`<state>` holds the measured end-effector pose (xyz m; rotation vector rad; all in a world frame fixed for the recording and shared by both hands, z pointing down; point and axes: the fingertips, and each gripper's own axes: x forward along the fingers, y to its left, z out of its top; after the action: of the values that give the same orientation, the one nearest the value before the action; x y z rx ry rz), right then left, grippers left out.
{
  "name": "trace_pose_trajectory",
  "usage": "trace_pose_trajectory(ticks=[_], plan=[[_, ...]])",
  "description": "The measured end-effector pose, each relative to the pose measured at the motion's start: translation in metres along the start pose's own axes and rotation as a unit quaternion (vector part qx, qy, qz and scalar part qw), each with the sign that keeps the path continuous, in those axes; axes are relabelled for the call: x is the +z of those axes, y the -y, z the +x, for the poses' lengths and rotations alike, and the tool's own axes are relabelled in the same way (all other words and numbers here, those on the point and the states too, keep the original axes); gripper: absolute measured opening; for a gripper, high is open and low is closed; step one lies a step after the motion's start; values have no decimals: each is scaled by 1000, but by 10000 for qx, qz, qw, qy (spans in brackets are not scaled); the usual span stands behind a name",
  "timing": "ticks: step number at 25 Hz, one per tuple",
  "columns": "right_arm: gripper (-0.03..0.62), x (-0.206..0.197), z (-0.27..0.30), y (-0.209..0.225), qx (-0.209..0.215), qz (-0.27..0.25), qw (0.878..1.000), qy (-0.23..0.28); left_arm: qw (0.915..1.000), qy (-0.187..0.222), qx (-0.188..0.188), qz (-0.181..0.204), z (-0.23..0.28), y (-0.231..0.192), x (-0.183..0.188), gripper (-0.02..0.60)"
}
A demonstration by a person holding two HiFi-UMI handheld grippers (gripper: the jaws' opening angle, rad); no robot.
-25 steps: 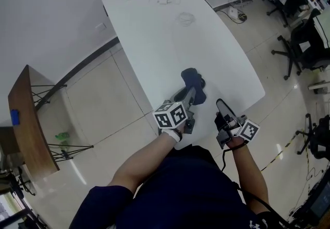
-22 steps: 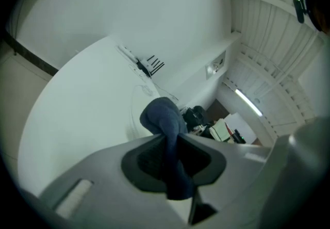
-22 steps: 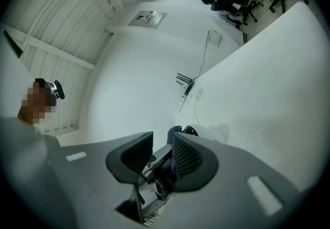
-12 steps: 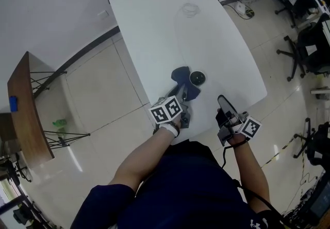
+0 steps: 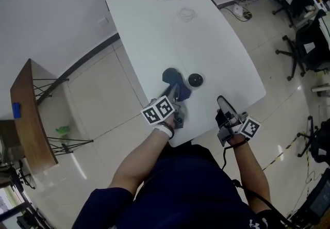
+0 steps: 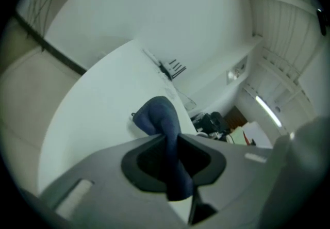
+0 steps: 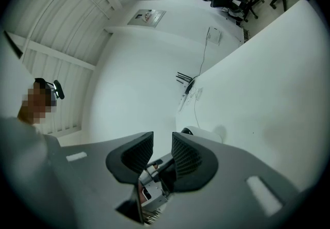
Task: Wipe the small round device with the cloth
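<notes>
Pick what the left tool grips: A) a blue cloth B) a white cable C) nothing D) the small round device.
A: the left gripper view shows the blue cloth pinched between the jaws of the left tool; the round device sits on the table.

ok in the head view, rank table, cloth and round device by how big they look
1. white table, by far the largest
2. blue cloth, bunched up
3. small round device, clearly smaller than the cloth beside it
</notes>
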<state>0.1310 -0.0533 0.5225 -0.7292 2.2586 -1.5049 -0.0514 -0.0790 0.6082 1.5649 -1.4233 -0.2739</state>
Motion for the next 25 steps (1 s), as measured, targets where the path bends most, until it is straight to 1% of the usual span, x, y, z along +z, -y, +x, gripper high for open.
trace_pose_trajectory(ticks=[1, 2, 3, 4, 5, 6, 7, 8, 9, 11, 13, 15, 16, 17, 18, 20, 21, 22, 23, 24, 25], plan=[[118, -2, -1, -2, 2, -1, 10000, 58, 9985, -5, -92, 541, -7, 11, 12, 69], [118, -2, -1, -3, 3, 6, 9999, 118, 9924, -37, -219, 1214, -11, 26, 22, 69], [118, -2, -1, -2, 7, 21, 9998, 178, 9801, -97, -383, 1946, -11, 42, 28, 69], [118, -2, 1, -2, 14, 39, 9997, 232, 9620, -172, -554, 2670, -9, 57, 32, 69], [118, -2, 2, -1, 22, 56, 9996, 277, 9395, -241, -708, 3343, -5, 70, 33, 69], [118, -2, 4, -2, 27, 66, 9995, 315, 9140, -298, -827, 3961, 0, 79, 32, 69], [118, -2, 5, -3, 27, 65, 9994, 346, 8858, -351, -910, 4537, 5, 84, 30, 69], [118, -1, 5, -5, 23, 48, 9993, 374, 8552, -412, -977, 5073, 11, 89, 27, 71], [118, -1, 5, -7, 17, 21, 9992, 403, 8229, -479, -1053, 5563, 15, 94, 24, 71], [118, 0, 4, -11, 2, -25, 9989, 475, 7573, -590, -1236, 6386, 21, 104, 17, 71], [118, 0, 0, -12, -33, -38, 9984, 567, 6945, -651, -1416, 7024, 22, 112, 8, 71], [118, 0, -4, -10, -96, -17, 9977, 668, 6340, -691, -1573, 7540, 19, 116, -3, 71], [118, 1, -7, -8, -134, -1, 9973, 718, 6065, -726, -1640, 7746, 17, 116, -10, 70], [118, 2, -9, -6, -174, 18, 9969, 768, 5818, -772, -1699, 7917, 15, 114, -19, 69], [118, 3, -11, -4, -212, 35, 9964, 818, 5588, -815, -1754, 8065, 13, 111, -28, 69], [117, 4, -14, 0, -271, 79, 9954, 913, 5148, -841, -1852, 8328, 8, 103, -47, 67], [117, 4, -15, 2, -297, 103, 9950, 946, 4945, -822, -1892, 8444, 5, 100, -56, 67], [117, 3, -16, 3, -322, 119, 9948, 964, 4762, -792, -1925, 8543, 3, 96, -64, 67], [117, 3, -17, 4, -342, 132, 9946, 969, 4604, -758, -1956, 8626, 2, 94, -71, 66], [117, 2, -17, 6, -359, 149, 9946, 967, 4469, -724, -1989, 8692, 1, 91, -77, 66], [117, 0, -16, 6, -373, 165, 9946, 957, 4359, -703, -2025, 8741, 0, 89, -82, 66]])
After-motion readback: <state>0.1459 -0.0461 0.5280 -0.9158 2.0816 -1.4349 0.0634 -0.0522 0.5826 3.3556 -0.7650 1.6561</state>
